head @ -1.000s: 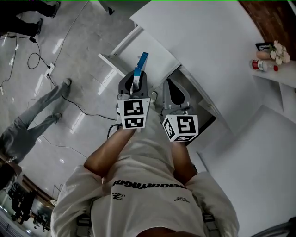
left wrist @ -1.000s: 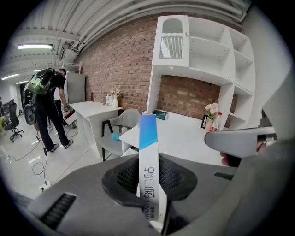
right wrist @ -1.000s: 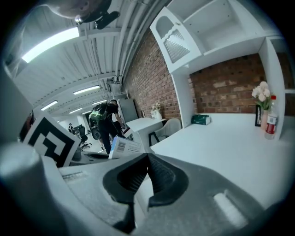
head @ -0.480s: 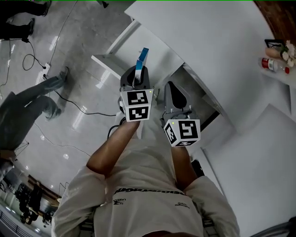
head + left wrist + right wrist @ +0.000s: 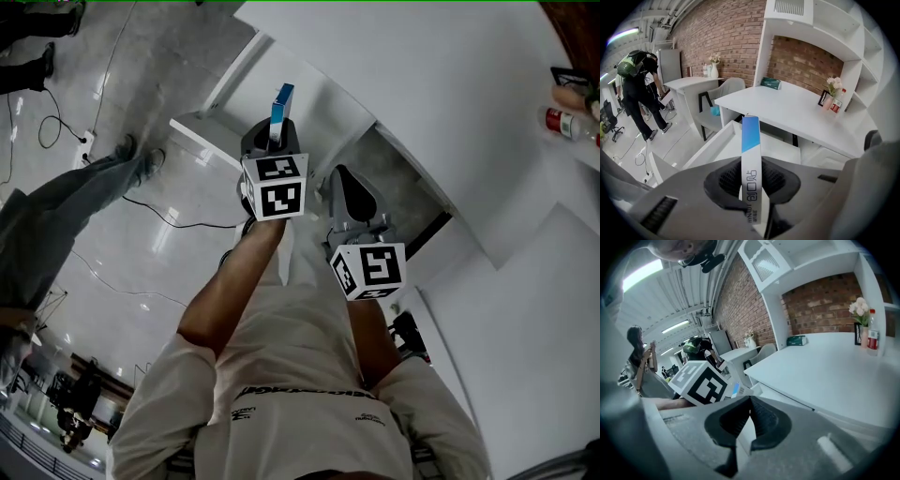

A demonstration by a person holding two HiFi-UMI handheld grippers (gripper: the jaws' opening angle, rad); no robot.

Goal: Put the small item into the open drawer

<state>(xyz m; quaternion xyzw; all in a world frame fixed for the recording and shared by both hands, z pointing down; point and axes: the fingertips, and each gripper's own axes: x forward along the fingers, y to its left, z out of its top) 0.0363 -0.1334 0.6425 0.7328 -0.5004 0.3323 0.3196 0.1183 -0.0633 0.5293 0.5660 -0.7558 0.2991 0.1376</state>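
Note:
My left gripper [image 5: 272,142] is shut on a thin white box with a blue end [image 5: 280,103] and holds it upright. In the left gripper view the box [image 5: 751,164] stands between the dark pads [image 5: 726,180], its blue end uppermost. The open white drawer [image 5: 723,146] lies just beyond and below it. In the head view the drawer [image 5: 323,105] juts out from under the white desk [image 5: 431,75], and the box hangs over its near part. To the right my right gripper [image 5: 350,178] hangs with its jaw tips [image 5: 750,399] together and nothing between them.
A person in grey trousers [image 5: 56,216] stands on the glossy floor at the left, among cables [image 5: 178,220]. A bottle [image 5: 568,122] and flowers [image 5: 834,84] sit at the desk's far end. A grey chair [image 5: 723,91] stands behind the drawer, and a green tissue box [image 5: 769,83] lies on the desk.
My left gripper has carried the box forward, further over the drawer. The right gripper has stayed about where it was. The person on the left has stepped closer.

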